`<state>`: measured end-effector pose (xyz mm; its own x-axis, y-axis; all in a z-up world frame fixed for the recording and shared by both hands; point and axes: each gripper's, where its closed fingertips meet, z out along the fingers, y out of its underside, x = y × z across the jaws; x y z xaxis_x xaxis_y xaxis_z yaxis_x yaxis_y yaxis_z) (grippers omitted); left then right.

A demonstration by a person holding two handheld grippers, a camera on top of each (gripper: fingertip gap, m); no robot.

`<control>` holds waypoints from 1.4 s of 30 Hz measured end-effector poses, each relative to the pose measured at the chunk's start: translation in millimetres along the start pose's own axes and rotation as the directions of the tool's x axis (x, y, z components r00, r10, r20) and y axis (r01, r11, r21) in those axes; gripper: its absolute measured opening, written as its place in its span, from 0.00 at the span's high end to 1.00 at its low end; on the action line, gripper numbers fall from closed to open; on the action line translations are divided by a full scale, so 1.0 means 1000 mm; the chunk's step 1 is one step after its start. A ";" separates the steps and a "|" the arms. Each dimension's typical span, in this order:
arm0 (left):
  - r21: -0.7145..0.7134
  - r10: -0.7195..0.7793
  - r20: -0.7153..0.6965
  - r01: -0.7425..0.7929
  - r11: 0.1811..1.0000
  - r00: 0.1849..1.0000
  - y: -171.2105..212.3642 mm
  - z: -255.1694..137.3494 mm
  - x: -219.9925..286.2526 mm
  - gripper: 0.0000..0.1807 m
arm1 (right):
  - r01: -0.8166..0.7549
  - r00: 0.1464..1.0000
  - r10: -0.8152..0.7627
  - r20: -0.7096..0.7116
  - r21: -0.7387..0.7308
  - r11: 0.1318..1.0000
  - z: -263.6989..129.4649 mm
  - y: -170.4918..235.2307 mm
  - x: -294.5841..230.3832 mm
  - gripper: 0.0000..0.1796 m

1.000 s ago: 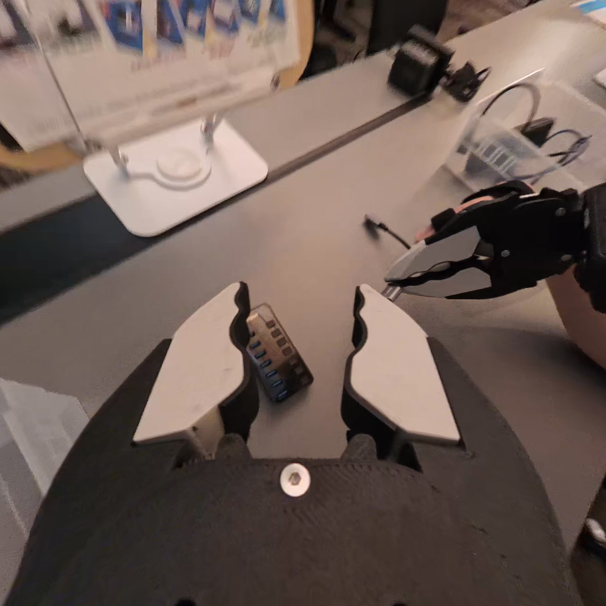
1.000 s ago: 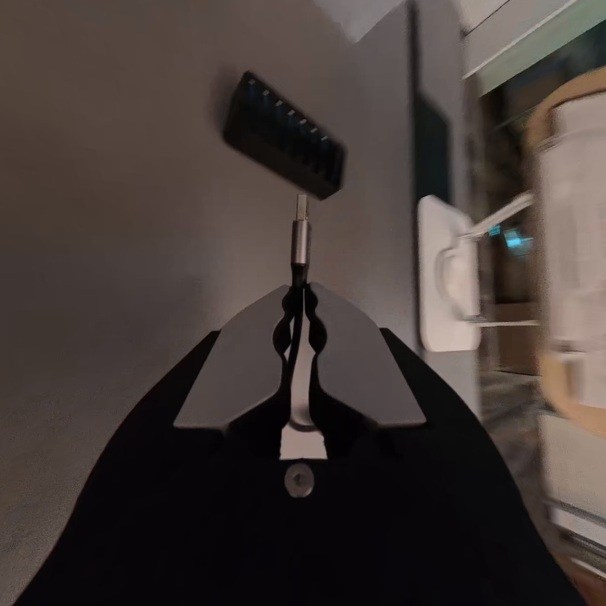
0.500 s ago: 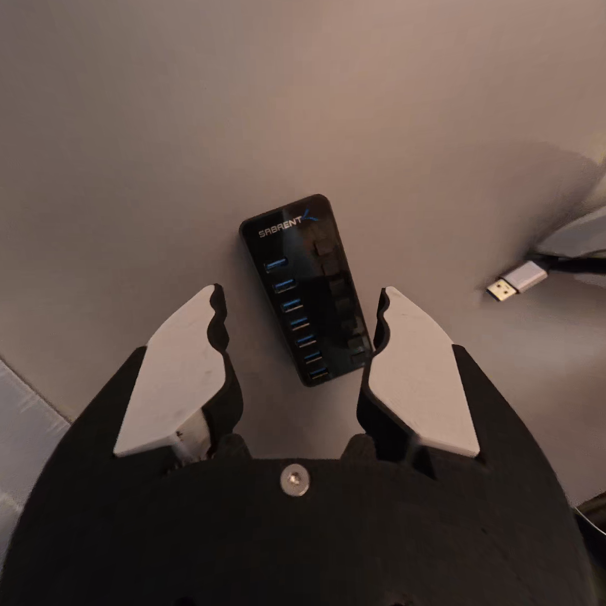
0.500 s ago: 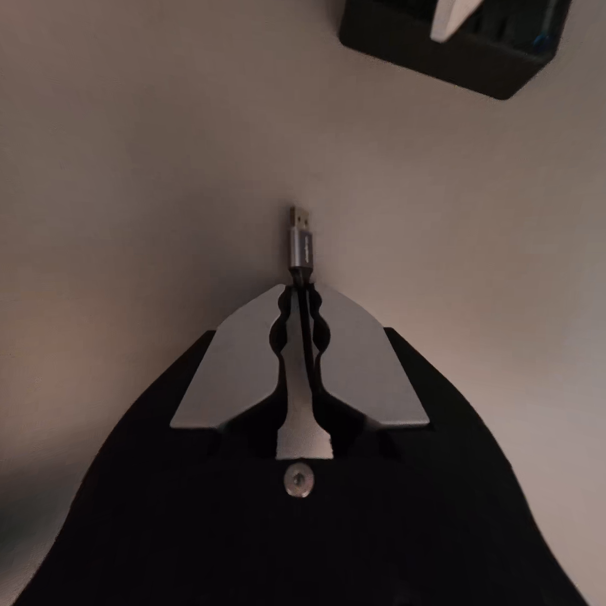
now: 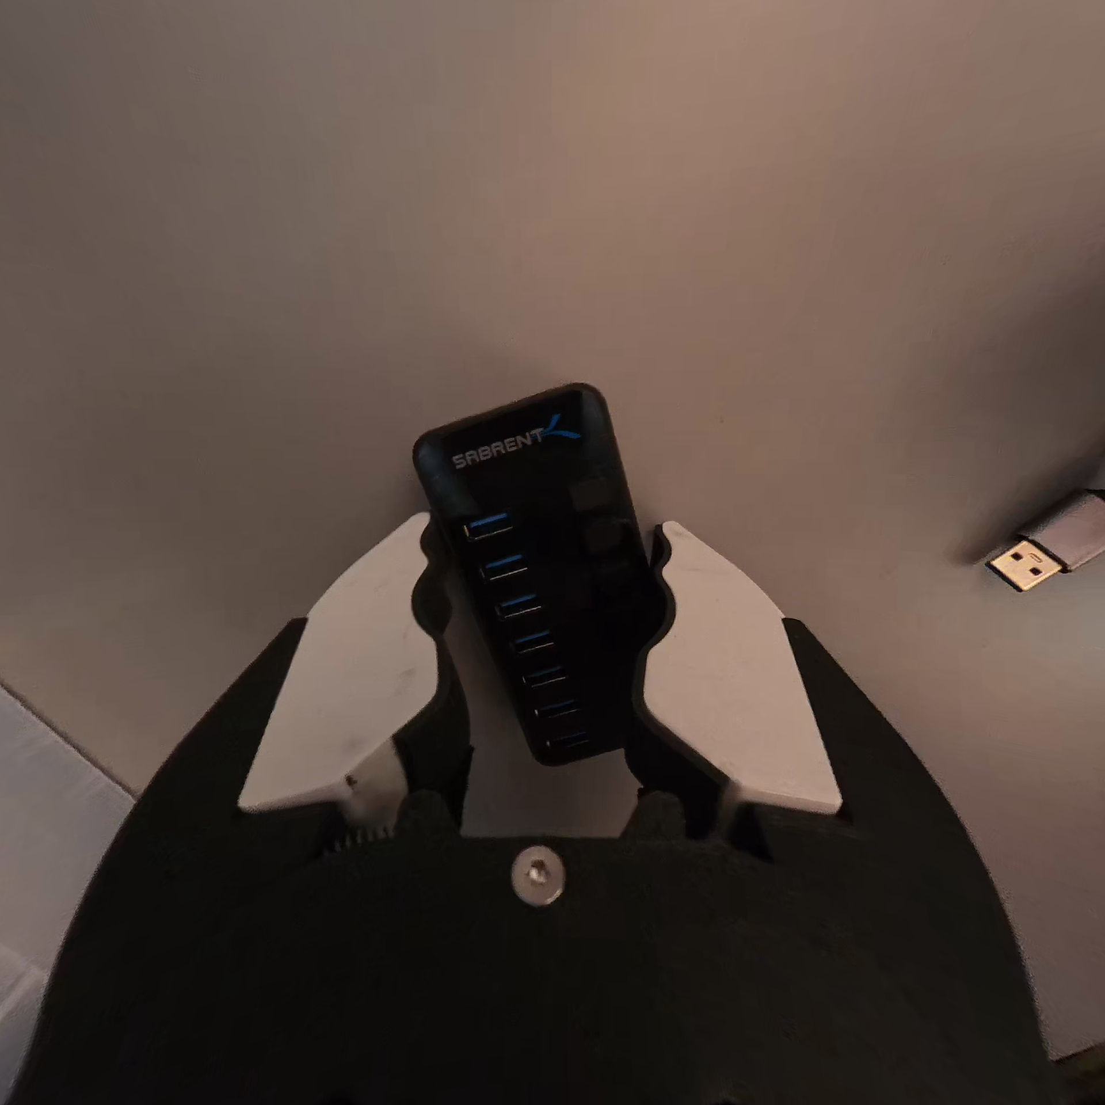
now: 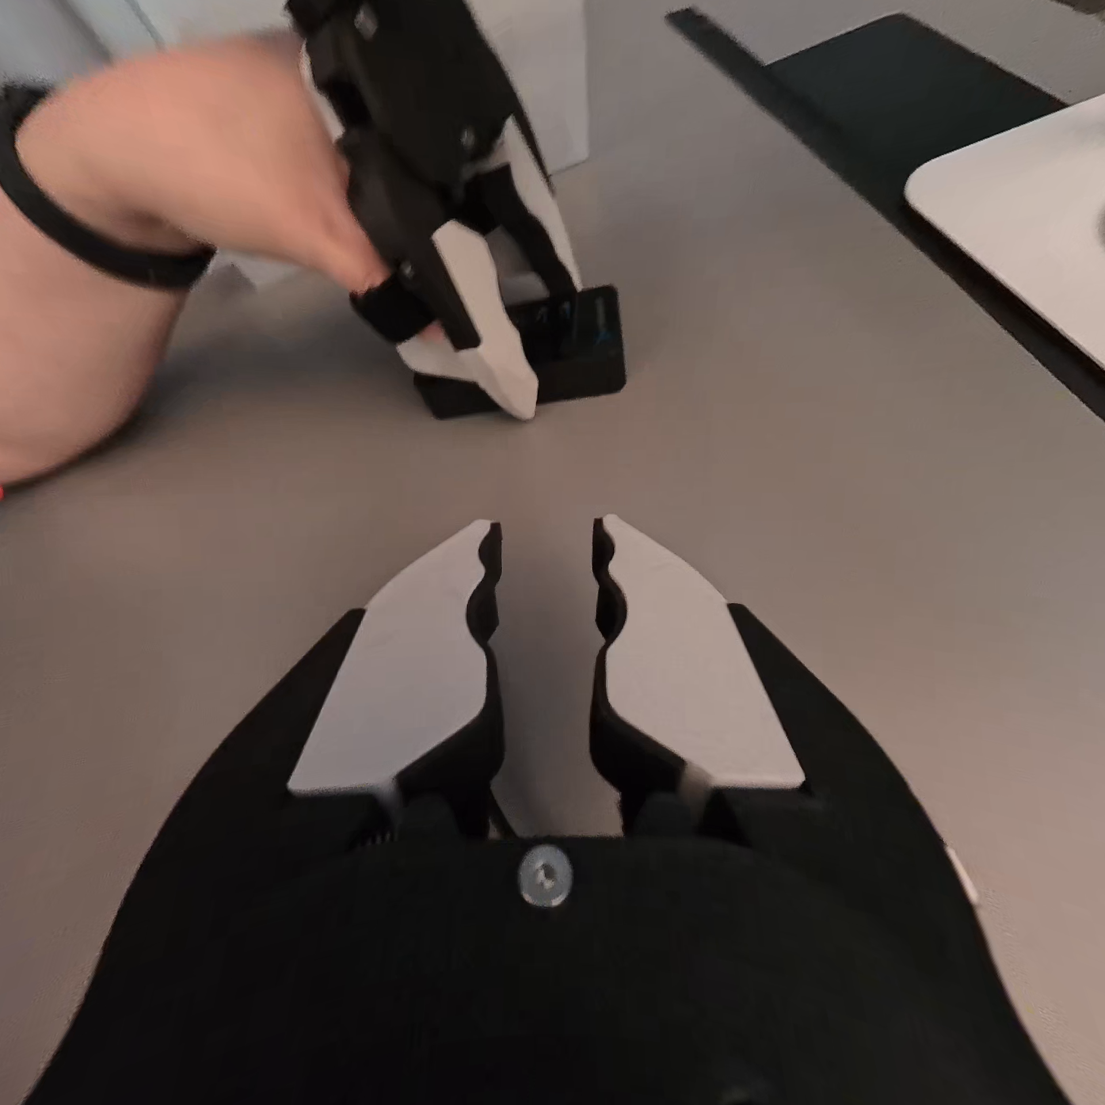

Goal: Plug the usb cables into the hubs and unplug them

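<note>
the left gripper [image 5: 541, 532] has its fingers straddling the black hub [image 5: 526, 574] on the grey table [image 5: 598, 239], apparently clamped on its sides, though contact is unclear. the right gripper [image 6: 545, 526] has its fingers apart and empty; the usb plug [image 5: 1028, 565] lies nearby. step: bracing the hub; next, regrasp the plug and align it with a port.

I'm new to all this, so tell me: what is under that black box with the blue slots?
The black hub lies flat on the grey table, between the fingers of the left claw. Nothing else shows beneath it; its underside is hidden. The USB plug lies apart.
</note>
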<state>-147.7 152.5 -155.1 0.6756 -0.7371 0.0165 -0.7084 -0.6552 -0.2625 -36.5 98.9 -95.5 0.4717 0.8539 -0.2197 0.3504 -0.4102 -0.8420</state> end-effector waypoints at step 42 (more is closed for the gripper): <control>0.563 0.451 -0.756 0.119 0.818 0.474 -0.050 -0.139 0.138 0.86 | -0.278 0.835 0.155 0.528 0.162 0.947 -0.042 -0.062 -0.066 0.84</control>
<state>-47.7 60.8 -5.9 -0.1537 -0.7702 0.6189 -0.3838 -0.5307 -0.7557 -55.3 55.1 -7.9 0.0210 0.8184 -0.5743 0.0693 -0.5743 -0.8157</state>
